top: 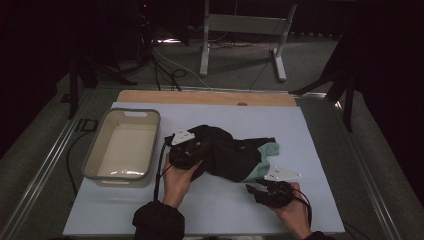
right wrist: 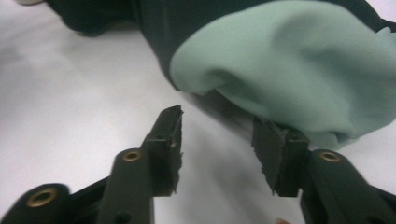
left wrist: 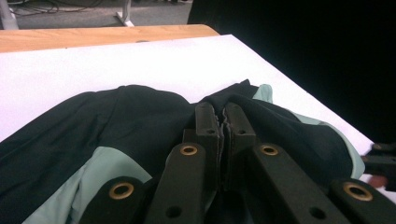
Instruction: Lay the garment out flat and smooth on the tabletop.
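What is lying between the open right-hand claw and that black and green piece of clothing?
Nothing: in the right gripper view, bare white table lies between the open right gripper and the garment, whose mint-green part is just ahead of the jaws.

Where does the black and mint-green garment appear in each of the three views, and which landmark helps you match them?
High view: the garment lies mid-table, right of the tub, with the left gripper on its left part.
Left gripper view: it spreads across the lower half, a fold pinched between the shut jaws.
Right gripper view: it lies along the top, ahead of the open right gripper.
Shared landmark: the mint-green panel on the garment.
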Tool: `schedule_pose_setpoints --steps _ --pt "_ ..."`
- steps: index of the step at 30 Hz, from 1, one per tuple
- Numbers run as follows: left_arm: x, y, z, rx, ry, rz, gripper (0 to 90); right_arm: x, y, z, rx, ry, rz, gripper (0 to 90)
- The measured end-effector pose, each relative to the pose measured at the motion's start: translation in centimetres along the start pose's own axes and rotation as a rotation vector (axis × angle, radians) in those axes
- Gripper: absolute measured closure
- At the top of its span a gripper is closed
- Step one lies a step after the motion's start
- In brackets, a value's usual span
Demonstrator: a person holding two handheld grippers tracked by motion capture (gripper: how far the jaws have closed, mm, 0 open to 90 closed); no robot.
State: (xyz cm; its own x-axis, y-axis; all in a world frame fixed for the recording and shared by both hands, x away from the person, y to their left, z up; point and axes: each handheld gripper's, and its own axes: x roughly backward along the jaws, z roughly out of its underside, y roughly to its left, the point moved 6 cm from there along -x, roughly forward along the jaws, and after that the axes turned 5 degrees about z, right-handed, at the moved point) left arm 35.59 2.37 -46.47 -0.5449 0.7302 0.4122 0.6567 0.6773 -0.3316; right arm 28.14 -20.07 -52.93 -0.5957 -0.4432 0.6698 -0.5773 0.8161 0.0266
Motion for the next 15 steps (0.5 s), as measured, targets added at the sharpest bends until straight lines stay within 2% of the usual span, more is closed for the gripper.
schedule_pose_setpoints --steps 3,5,7,8,12,14,15 --pt "0.0 0.0 0.0 0.001 -0.001 -0.001 87.6 -0.4 -0.1 -0.4 -0.008 -0.006 0.009 49.6" --pt "0.0 0.0 0.0 -0.001 0.001 -0.001 87.6 -0.6 0.1 -1.0 -0.02 -0.023 -0.006 52.2" --pt "0.0 -0.1 0.0 -0.003 -0.001 0.002 87.6 -0.5 0.2 -1.7 -0.023 -0.045 -0.006 69.4" --pt "0.1 -0.1 0.0 -0.006 -0.001 0.004 87.6 -0.1 0.2 -2.3 -0.035 -0.065 0.001 86.6" --pt "0.4 -0.2 -0.1 -0.014 -0.012 0.009 87.5 1.0 0.1 -3.1 -0.042 -0.107 -0.002 88.2" --pt "0.6 -0.2 -0.2 -0.013 -0.017 0.009 87.5 2.9 -0.2 -4.1 -0.047 -0.165 -0.015 88.3" --pt "0.6 -0.2 -0.2 -0.012 -0.02 0.009 87.5 2.9 -0.2 -4.1 -0.047 -0.165 -0.015 88.3"
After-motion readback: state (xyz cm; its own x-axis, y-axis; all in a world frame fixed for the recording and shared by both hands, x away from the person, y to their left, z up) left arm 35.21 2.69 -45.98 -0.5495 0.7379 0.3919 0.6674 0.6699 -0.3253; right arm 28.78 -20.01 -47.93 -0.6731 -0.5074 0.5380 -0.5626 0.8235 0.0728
